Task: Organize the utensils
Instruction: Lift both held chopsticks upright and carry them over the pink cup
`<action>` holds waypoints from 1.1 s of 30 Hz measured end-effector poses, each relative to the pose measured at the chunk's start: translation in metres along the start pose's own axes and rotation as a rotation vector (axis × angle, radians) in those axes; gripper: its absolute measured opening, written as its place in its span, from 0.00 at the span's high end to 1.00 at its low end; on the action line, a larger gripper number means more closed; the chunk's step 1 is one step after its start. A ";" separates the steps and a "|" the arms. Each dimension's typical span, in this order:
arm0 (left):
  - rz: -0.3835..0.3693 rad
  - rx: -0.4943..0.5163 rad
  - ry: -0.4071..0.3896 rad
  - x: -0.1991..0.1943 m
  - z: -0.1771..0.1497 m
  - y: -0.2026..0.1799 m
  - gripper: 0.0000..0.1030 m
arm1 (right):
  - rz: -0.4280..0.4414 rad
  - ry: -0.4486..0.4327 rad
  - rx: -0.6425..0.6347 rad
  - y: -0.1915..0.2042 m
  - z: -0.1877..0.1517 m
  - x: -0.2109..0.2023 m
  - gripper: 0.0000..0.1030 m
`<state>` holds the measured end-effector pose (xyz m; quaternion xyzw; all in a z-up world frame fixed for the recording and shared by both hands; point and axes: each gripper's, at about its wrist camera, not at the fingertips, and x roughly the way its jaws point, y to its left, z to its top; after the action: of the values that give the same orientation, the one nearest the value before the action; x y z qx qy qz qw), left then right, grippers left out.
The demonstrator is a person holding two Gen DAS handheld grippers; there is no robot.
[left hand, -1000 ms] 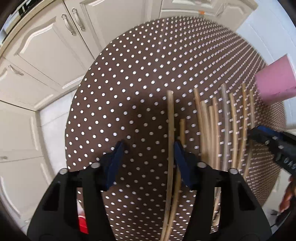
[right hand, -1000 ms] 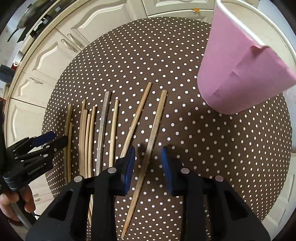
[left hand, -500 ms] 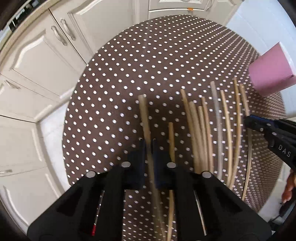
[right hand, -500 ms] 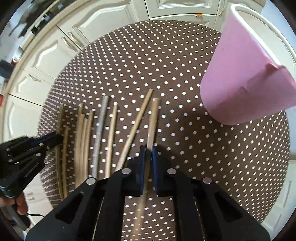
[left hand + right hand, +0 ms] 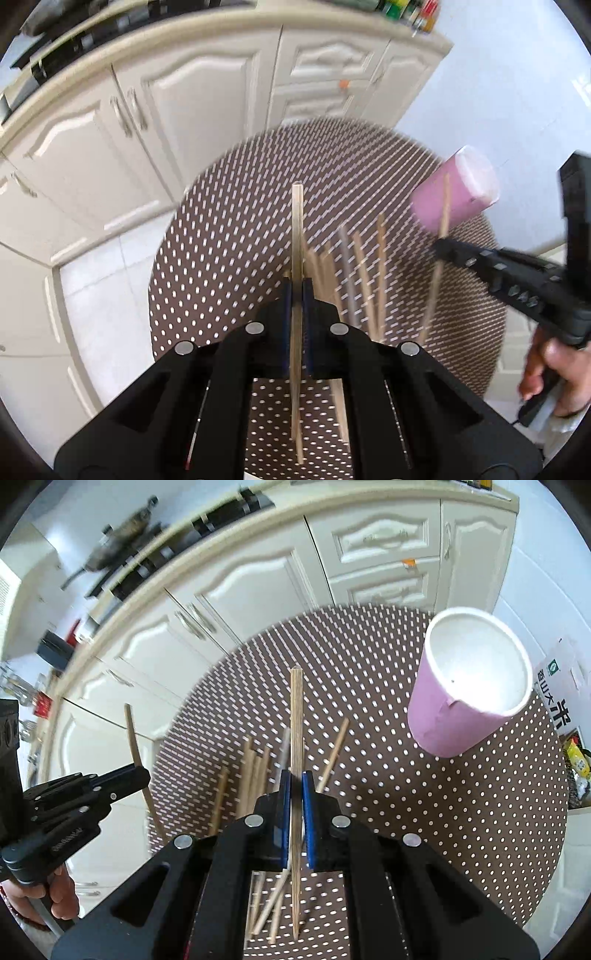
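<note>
A: Which step is in hand?

B: The carry, I'd judge. The left gripper [image 5: 297, 291] is clamped on a pale wooden chopstick [image 5: 297, 229], and the right gripper [image 5: 296, 782] is clamped on another chopstick [image 5: 295, 720]. Both sticks pass between the blue pads and stand out well forward of them, clear of the tablecloth.

A: Where are the rest?

B: The loose chopsticks [image 5: 255, 771] lie side by side on the brown polka-dot tablecloth [image 5: 406, 812] of the round table, below and just left of the right gripper in its own view. One of them is grey rather than tan.

A: And the target?

B: Most likely the pink paper cup [image 5: 465, 690], upright on the cloth to the right, well apart from the row. Its white inside looks empty.

A: What does the next move call for?

B: Swinging each stick over the cup's mouth, tipping it toward vertical so one end drops inside the rim, then letting go. The cup looks light, so a stick knocking its rim could tip it. Going one hand at a time seems wiser, since both would crowd the same opening
</note>
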<state>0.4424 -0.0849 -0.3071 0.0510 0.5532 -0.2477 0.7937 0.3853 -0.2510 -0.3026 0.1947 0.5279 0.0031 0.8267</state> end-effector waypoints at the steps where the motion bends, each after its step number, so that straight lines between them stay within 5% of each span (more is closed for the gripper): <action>1: -0.006 0.012 -0.030 -0.010 0.003 -0.003 0.95 | 0.019 -0.016 0.007 0.002 -0.001 -0.008 0.95; 11: -0.090 0.081 -0.192 -0.078 0.018 -0.043 0.95 | 0.047 -0.202 -0.002 0.012 -0.003 -0.090 0.95; 16: -0.113 0.081 -0.267 -0.099 0.032 -0.069 0.95 | -0.005 -0.308 -0.023 0.004 -0.004 -0.132 0.95; 25: -0.159 0.054 -0.352 -0.115 0.057 -0.111 0.94 | -0.129 -0.517 -0.010 -0.023 0.011 -0.190 0.95; 33: -0.206 0.066 -0.398 -0.112 0.083 -0.138 0.94 | -0.148 -0.608 0.017 -0.044 0.029 -0.203 0.95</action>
<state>0.4215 -0.1967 -0.1471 -0.0294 0.3796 -0.3506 0.8556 0.3125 -0.3434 -0.1291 0.1546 0.2690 -0.1197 0.9431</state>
